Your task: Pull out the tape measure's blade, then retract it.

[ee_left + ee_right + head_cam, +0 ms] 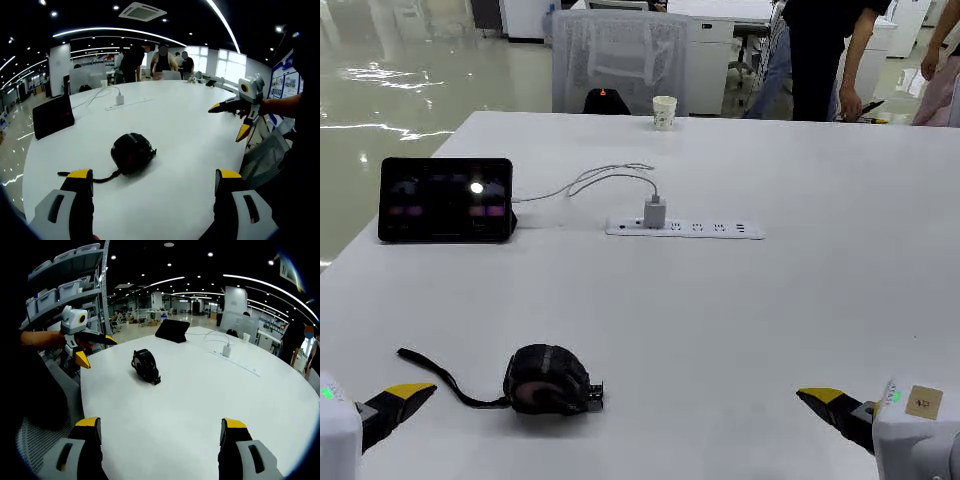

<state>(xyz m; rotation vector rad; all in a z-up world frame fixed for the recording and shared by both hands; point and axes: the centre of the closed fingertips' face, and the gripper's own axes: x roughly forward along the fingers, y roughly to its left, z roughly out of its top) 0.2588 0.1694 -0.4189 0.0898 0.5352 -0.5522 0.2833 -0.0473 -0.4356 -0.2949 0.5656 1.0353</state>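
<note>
Tape measure [548, 380] is lying on the table [770, 300], lower left of the head view, blade mouth pointing right, strap trailing left. Left gripper [154, 180] is hovering nearer, jaws wide apart; right gripper [162, 424], likewise gaping, is hanging well apart

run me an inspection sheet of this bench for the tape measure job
surface: white table, bare where it shows
job's things: black tape measure lying near the front edge, blade retracted, wrist strap trailing to its left
clutter: dark tablet propped up, power strip with a charger plugged in, paper cup at the far edge
grippers: left gripper and right gripper both open, holding nothing, one on each side of the tape measure and apart from it
cables: white cable looping from the charger to the tablet
surroundings: mesh chair behind the table, people standing beyond it, glossy floor
</note>
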